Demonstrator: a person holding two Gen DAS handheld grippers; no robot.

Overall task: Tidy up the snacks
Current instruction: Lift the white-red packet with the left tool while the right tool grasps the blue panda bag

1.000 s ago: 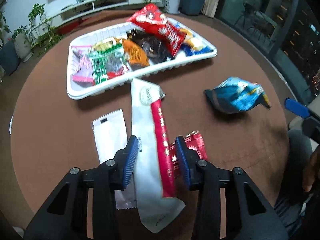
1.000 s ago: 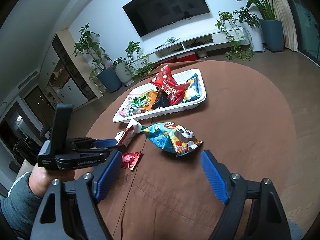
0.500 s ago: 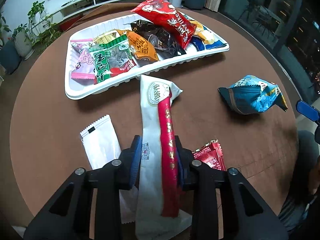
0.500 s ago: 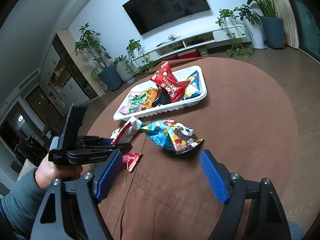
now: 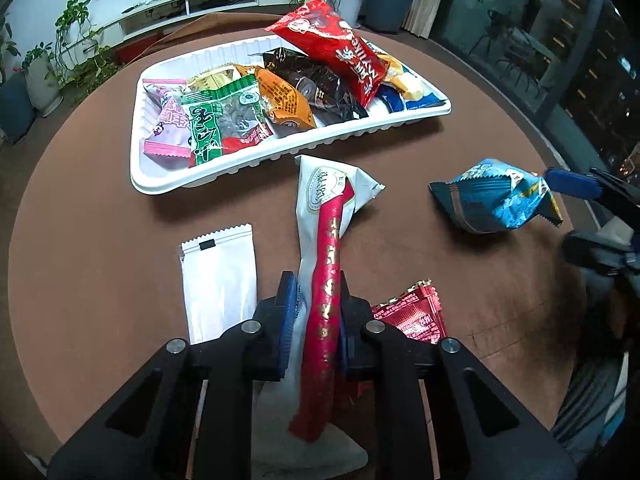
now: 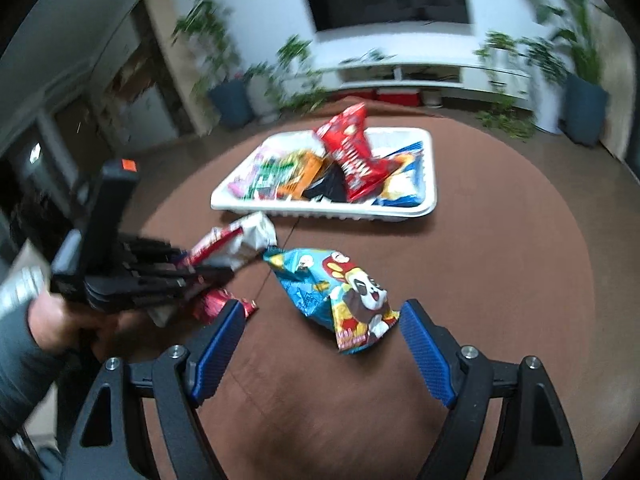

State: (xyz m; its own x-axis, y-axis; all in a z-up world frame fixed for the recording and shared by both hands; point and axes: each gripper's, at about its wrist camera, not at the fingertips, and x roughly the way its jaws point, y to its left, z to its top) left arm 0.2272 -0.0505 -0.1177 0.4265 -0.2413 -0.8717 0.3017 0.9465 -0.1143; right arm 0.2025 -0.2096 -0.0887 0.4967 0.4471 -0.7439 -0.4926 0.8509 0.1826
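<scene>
left gripper (image 5: 313, 320): jaws clamped on white-red packet (image 5: 326, 216), lifted near tray (image 5: 280, 152)
right gripper (image 6: 322, 354): jaws spread, around blue bag (image 6: 340, 296) on table (image 6: 500, 280)
handling: light, crinkly, slippery; pinch mid-body

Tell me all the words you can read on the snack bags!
Red bag in the tray: Chinese print, too distorted to quote.
Green bag: large Chinese characters, unclear.
Long white-and-red pack in the left tool: gold characters and a round seal, unreadable.
Blue panda bag: print too blurred.
White sachet: no words.
</scene>
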